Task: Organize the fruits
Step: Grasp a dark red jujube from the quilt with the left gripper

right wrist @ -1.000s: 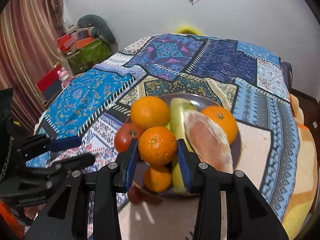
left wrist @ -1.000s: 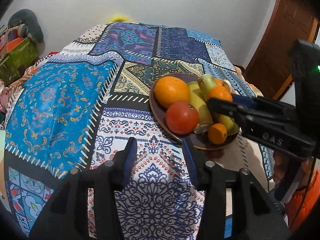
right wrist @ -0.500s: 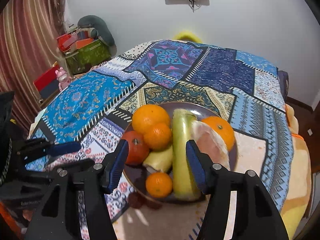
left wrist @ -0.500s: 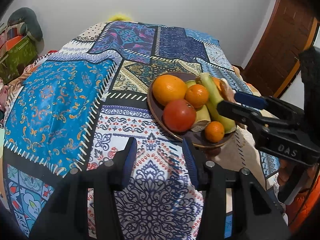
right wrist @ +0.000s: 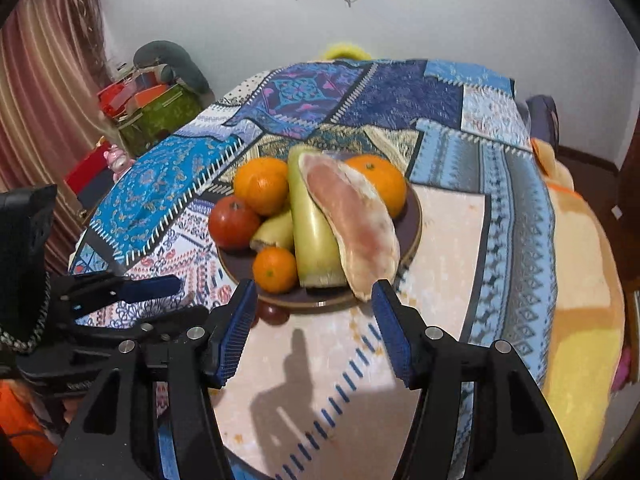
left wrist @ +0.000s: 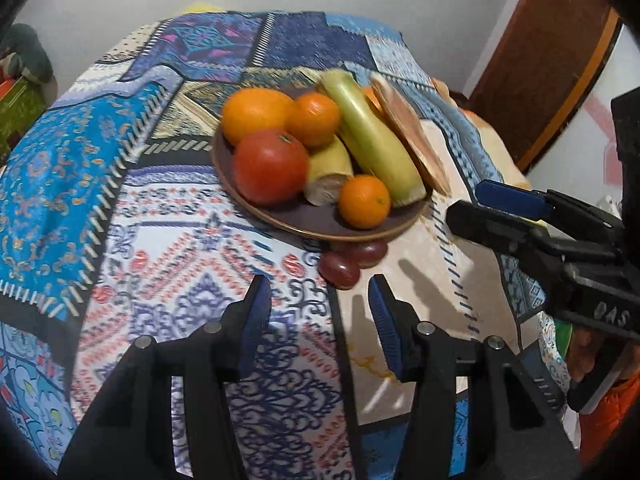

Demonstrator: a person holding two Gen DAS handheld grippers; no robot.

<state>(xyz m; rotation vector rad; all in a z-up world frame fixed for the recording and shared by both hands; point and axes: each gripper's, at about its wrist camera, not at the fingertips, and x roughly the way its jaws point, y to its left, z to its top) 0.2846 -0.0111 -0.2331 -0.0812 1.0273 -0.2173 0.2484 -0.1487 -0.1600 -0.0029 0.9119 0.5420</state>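
Note:
A dark brown plate (left wrist: pixel 304 232) on the patchwork cloth holds a large orange (left wrist: pixel 256 114), a small orange (left wrist: pixel 314 120), a tomato (left wrist: pixel 270 166), a mandarin (left wrist: pixel 364 200), a long green banana (left wrist: pixel 372 136), a short banana piece (left wrist: pixel 328 168) and a pomelo slice (left wrist: pixel 412 132). Two dark red fruits (left wrist: pixel 342 268) lie on the cloth at the plate's near rim. My left gripper (left wrist: pixel 320 312) hovers just short of them, its jaws opening and empty. My right gripper (right wrist: pixel 314 308) stands open and empty before the plate (right wrist: pixel 416 220), and also shows as the right gripper (left wrist: pixel 464 202).
The patchwork cloth (right wrist: pixel 400 92) covers the whole round table and drops off at the near edge. Boxes and a plush toy (right wrist: pixel 156 104) stand by the striped curtain at left. A wooden door (left wrist: pixel 552 48) is at right. The left gripper (right wrist: pixel 172 300) sits left of the right one.
The right gripper let go of the small orange, which now rests on the plate, and drew back. The left gripper moved in toward the dark red fruits at the plate's near rim.

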